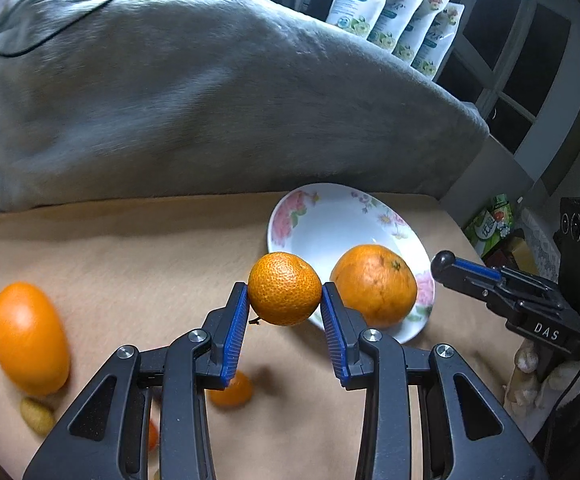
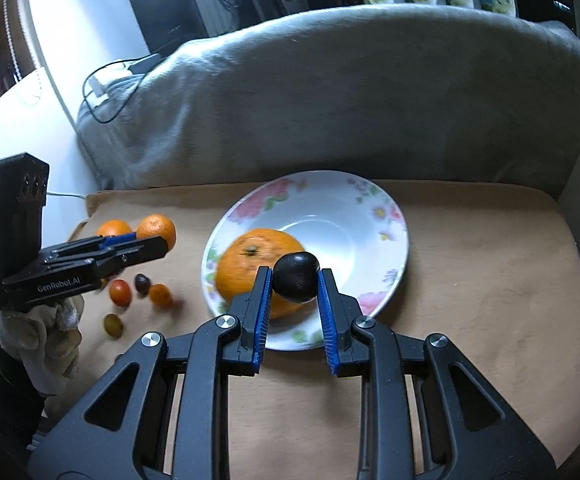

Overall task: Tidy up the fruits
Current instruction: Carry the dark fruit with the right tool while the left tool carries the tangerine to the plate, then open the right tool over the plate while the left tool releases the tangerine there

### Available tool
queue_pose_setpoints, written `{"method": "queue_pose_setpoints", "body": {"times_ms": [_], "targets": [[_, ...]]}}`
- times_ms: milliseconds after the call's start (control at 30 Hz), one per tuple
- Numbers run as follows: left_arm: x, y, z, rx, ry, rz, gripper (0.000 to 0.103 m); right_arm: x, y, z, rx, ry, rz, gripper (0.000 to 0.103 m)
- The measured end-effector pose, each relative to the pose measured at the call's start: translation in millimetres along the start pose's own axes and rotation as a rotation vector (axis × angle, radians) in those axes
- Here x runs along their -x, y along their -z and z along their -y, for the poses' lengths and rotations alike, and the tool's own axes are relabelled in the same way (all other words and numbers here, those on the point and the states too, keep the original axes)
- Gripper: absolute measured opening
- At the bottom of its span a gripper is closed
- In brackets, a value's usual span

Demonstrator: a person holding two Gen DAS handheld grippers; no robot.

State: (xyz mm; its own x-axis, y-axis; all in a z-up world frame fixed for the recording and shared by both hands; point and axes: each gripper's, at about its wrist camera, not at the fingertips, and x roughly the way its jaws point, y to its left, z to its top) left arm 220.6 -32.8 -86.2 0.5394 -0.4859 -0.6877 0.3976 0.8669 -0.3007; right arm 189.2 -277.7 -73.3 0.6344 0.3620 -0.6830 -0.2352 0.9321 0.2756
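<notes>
Between the blue ribbed pads of the left gripper sits a small pebbly-skinned orange mandarin, clamped at its widest girth just beside the white floral ceramic plate — light, soft, easily bruised. The right gripper pinches a small, smooth dark plum-like fruit over the plate — likely slippery.

Glossy glazed plate, dimpled mandarin, fuzzy grey blanket.

Dim, cool room light; bright glare at the right view's upper left, fisheye-bent dark corners, fruit slightly motion-blurred.
</notes>
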Motion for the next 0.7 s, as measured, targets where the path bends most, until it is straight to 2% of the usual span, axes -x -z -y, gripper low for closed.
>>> {"method": "queue_pose_setpoints", "body": {"times_ms": [333,700], "targets": [[-23.2,-16.9,6.0,-0.017,0.001,-0.024,0.035,-13.6,-1.0,16.5,-0.016,0.017,-0.023,0.024],[-34.9,-28.8,10.4,-0.007,0.012,-0.033,0.037,-22.1,-1.4,18.0,0.001,0.024,-0.032,0.025]]}}
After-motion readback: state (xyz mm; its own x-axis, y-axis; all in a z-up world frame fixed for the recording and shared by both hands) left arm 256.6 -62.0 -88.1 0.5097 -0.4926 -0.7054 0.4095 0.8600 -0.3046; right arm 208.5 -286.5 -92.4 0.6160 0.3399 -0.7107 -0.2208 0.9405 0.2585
